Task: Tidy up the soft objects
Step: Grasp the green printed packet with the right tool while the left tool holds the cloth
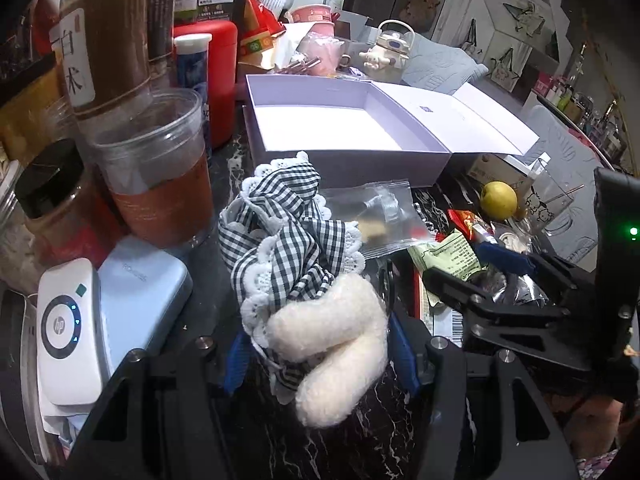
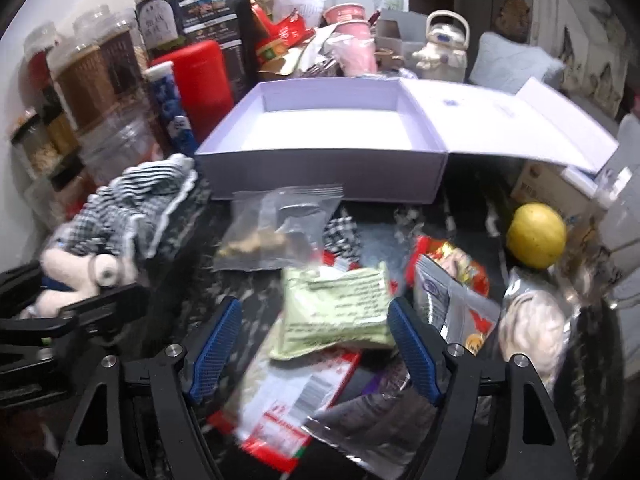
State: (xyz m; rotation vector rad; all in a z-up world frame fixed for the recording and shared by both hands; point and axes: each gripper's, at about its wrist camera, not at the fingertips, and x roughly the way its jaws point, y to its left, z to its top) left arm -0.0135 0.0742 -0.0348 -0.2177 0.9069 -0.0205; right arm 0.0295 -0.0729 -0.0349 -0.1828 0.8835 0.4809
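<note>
Holding the white fuzzy toy (image 1: 332,332) with checked cloth (image 1: 280,236) between its pads, the left hand-held gripper (image 1: 320,356) is hovering before the open box (image 1: 348,160). Right hand-held gripper (image 2: 316,344) is gaping over a green packet (image 2: 336,312), gripping nothing. Next, probably: carry the bundle into the box.

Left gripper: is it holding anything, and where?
Yes. The left gripper pinches the fluffy white plush piece and gingham cloth at their near end.
</note>
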